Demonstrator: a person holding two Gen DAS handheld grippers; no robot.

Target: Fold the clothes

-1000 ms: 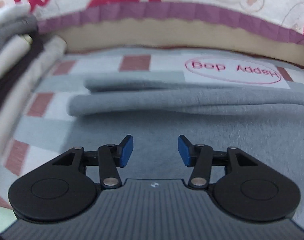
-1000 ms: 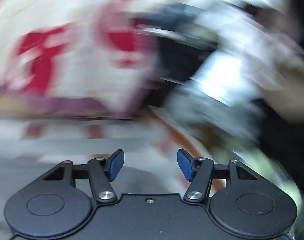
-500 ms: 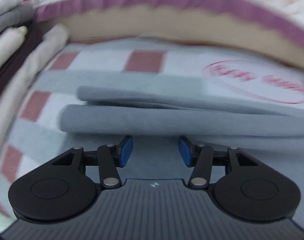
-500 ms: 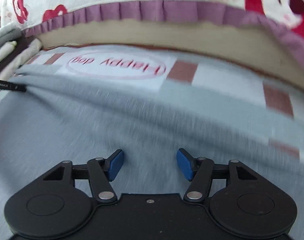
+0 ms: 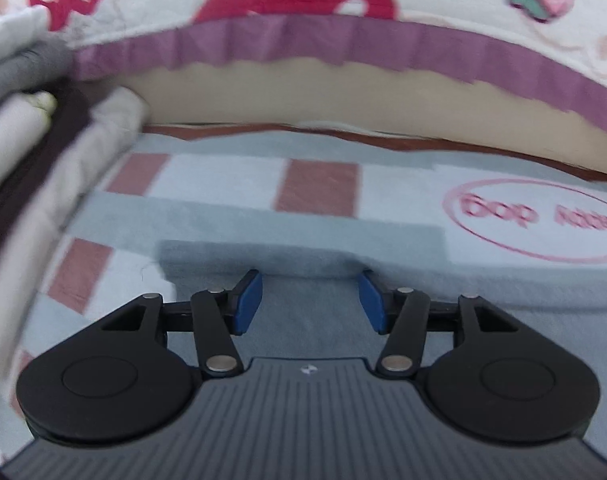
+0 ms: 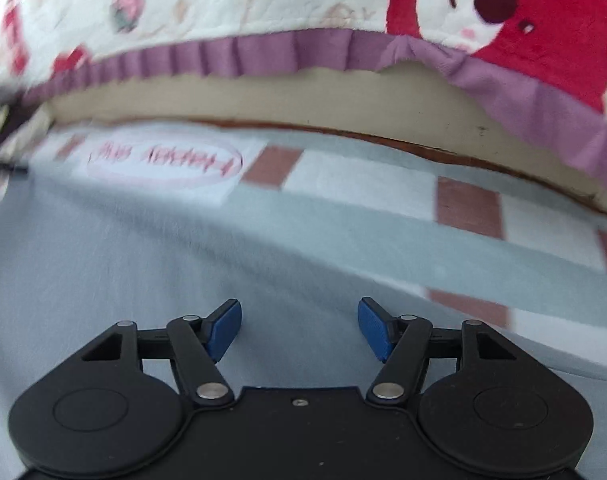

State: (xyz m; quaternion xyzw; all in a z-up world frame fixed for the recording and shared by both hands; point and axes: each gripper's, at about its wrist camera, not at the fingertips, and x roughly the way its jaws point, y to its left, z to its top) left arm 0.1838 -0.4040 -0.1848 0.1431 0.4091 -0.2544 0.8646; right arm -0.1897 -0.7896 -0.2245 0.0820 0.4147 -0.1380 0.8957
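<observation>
A pale grey-blue garment point(image 5: 303, 264) lies flat on a checked mat, its far left corner just ahead of my left gripper point(image 5: 309, 300). That gripper hovers over the garment's edge, its jaws opening, nothing pressed between the blue pads point(image 5: 245, 300). In the right wrist view the same garment point(image 6: 123, 272) spreads across the lower left. My right gripper point(image 6: 299, 330) sits low over the cloth, jaws opening, with only flat fabric under the gap.
The checked mat point(image 5: 319, 192) with a "Happy dog" oval print point(image 6: 163, 158) lies beneath. A stack of folded clothes point(image 5: 27, 152) stands at the left. A bed side with purple frill point(image 6: 263, 56) and cartoon quilt runs along the back.
The left gripper slid toward the garment's far left corner; the rolled folds seen earlier are now out of sight. The right gripper swung down from the room to the garment.
</observation>
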